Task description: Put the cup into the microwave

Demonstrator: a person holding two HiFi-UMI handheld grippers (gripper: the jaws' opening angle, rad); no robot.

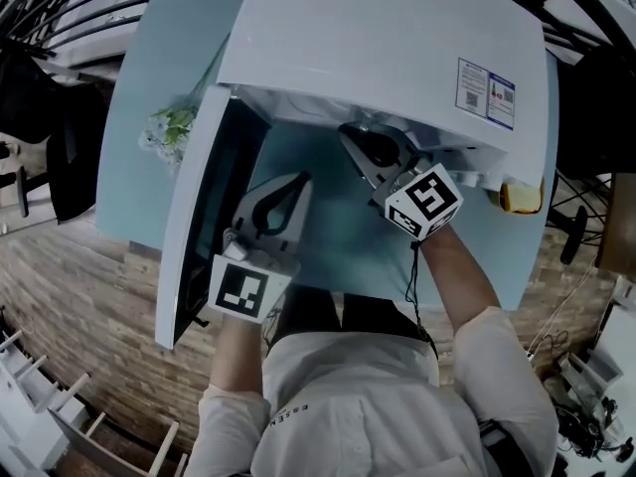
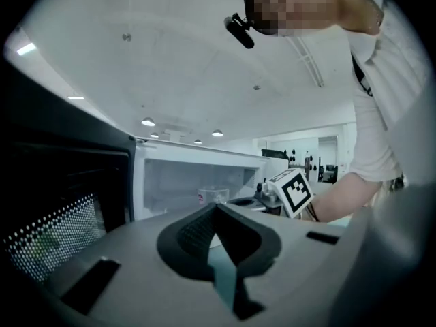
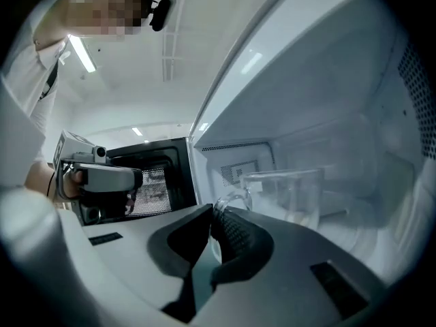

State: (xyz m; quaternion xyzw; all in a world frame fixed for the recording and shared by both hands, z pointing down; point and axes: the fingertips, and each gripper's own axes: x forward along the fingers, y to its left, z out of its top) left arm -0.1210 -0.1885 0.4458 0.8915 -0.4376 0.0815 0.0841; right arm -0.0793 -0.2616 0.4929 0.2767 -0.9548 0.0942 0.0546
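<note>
The right gripper (image 1: 373,152) reaches into the open microwave (image 1: 397,48), jaws pinched on the handle of the glass cup (image 3: 293,193), which is inside the cavity. The left gripper (image 1: 293,182), jaws together and empty, hovers just beside the swung-out door (image 1: 194,227), over the blue desk (image 1: 159,78).

Clear glass cup (image 3: 293,195); glossy white microwave (image 1: 378,38) casing; smooth pale-blue table (image 1: 149,78); wooden plank floor (image 1: 79,296)

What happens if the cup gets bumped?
The cup looks like clear glass, so it is probably stiff and slick, and it might crack if knocked hard. The right gripper pinches only its thin handle, so the cup may swing or slip a little.
</note>
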